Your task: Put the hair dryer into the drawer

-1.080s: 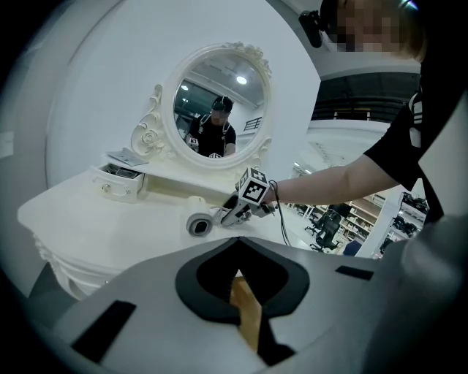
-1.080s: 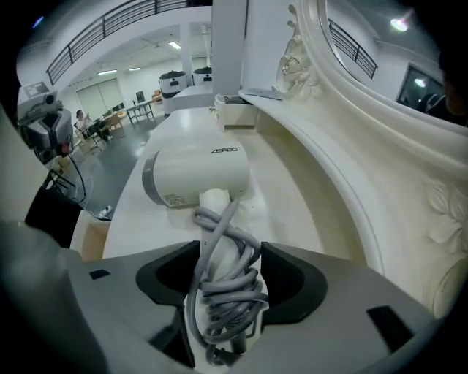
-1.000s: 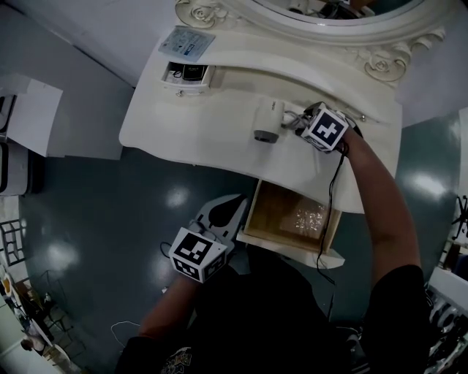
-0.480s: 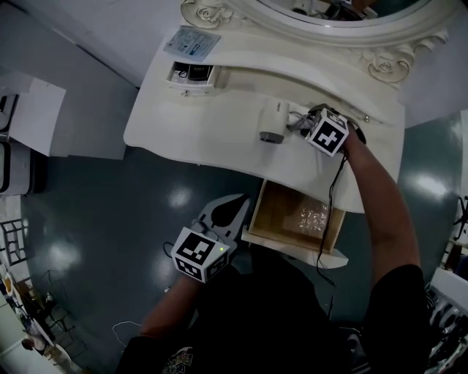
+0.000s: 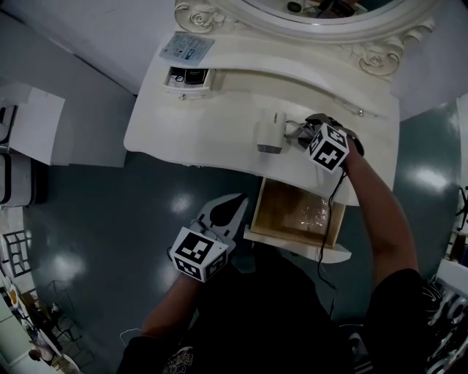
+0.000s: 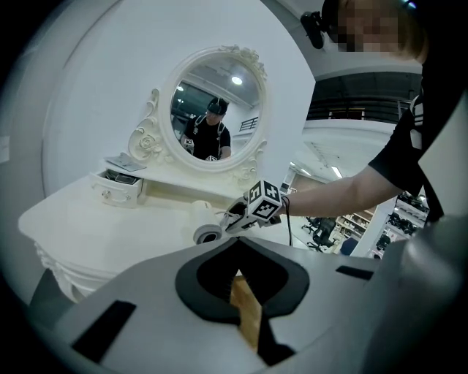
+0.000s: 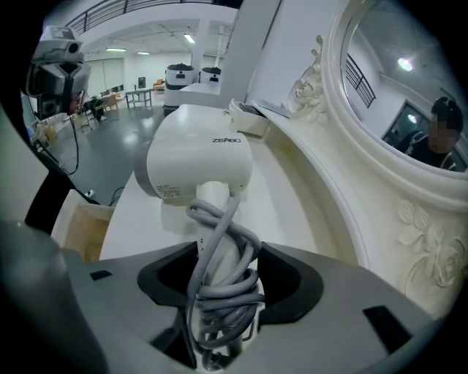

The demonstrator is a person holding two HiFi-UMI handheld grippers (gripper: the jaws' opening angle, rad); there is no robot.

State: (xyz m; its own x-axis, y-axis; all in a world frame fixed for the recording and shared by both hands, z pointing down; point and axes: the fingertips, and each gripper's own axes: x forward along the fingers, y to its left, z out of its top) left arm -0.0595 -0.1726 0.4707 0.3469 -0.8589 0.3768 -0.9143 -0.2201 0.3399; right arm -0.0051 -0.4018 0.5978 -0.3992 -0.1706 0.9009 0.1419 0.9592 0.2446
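Note:
A white hair dryer with its grey cord wound round the handle is at the middle of the white dressing table. My right gripper is shut on that handle; in the right gripper view the dryer's body stands out ahead of the jaws. Whether the dryer rests on the tabletop or hangs just above it, I cannot tell. Under the table's front edge the wooden drawer stands pulled out. Left of the drawer, over the floor, my left gripper is shut on nothing.
A small white box with an open little drawer and a booklet sit at the table's back left. The oval mirror rises behind. A black cable hangs from my right gripper across the drawer. White furniture stands at the left.
My right gripper has shifted the hair dryer a little toward the table's front edge and turned it slightly. The left gripper has stayed in place.

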